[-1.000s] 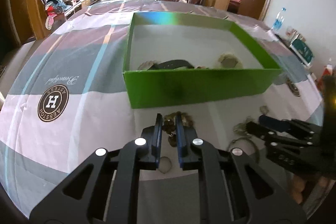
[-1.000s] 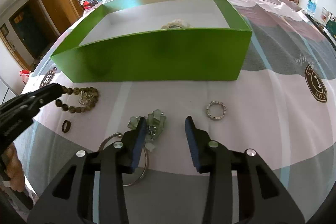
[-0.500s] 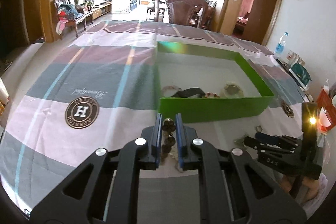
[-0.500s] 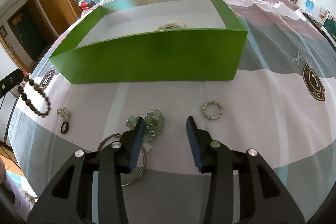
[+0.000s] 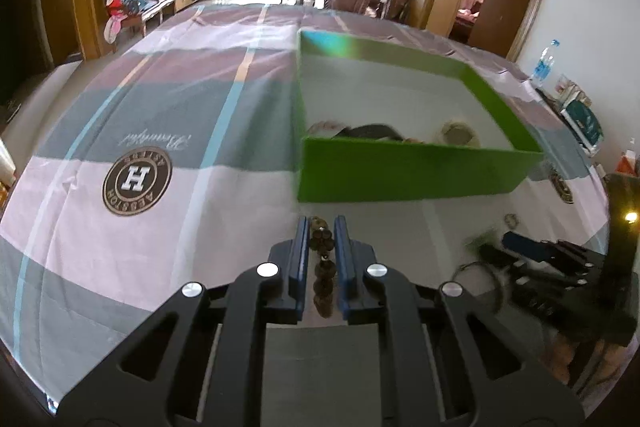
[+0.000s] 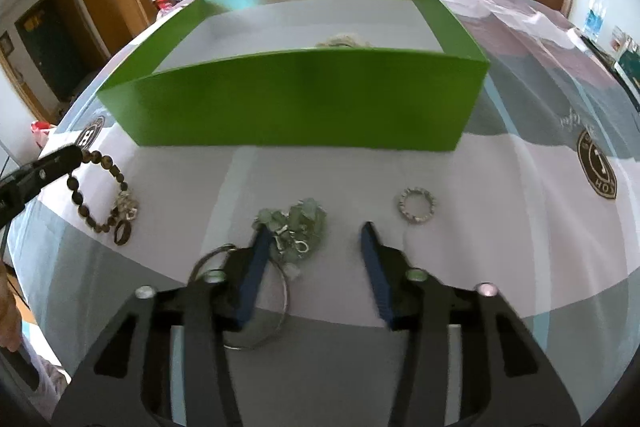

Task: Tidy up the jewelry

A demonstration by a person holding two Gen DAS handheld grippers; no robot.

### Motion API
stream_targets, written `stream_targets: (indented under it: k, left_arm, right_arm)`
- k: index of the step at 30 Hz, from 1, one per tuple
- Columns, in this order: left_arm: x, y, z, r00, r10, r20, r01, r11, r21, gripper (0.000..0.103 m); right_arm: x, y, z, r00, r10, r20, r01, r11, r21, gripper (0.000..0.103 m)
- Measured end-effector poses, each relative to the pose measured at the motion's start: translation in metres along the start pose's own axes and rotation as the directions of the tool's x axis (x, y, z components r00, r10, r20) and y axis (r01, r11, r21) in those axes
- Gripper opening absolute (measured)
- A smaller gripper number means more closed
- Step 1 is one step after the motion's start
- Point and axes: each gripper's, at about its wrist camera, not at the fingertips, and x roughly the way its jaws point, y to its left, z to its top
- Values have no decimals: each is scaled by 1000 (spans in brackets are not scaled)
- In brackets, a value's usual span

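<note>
My left gripper is shut on a brown bead bracelet, whose beads run back between the blue pads. In the right wrist view the same bracelet hangs in a loop from the left gripper at the far left. The green box stands just beyond it, with several pieces inside. My right gripper hovers low over the cloth, its jaws closing with a pale green stone bracelet between them. The pads do not press on it.
On the cloth before the box lie a silver ring, a thin wire hoop under the right gripper's left finger, and a small dark ring. A carved chair stands beyond the table; bottles and boxes sit at the right edge.
The left gripper has lifted the bead bracelet off the cloth, swung it left, then brought it back toward the box. The right gripper has stayed over the green stones.
</note>
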Motion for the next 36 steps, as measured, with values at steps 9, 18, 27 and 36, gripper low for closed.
stream_targets:
  k: [9,18,27,36]
  left_arm:
    - [18,27,-11,996,68,-58,-71,996,-46,13]
    - [28,35,-20,991,82,-101,-88,995,-55,24]
    - [32,22,-21,990,93,-103,-95,995,-12,39]
    - [33,19,-22,989,107,-97,-107,994,8,40]
  right_arm:
    - [-19,-25,-3,999,-38,33,37,998,42,4]
    - [-35,-47,-1,996,-56,65,49,993,105,19]
    - [-4,-23,3,1000,-15,16,14,998,61,23]
    - [-7,-12,-3,999,-27,23,27,1000,-11,9]
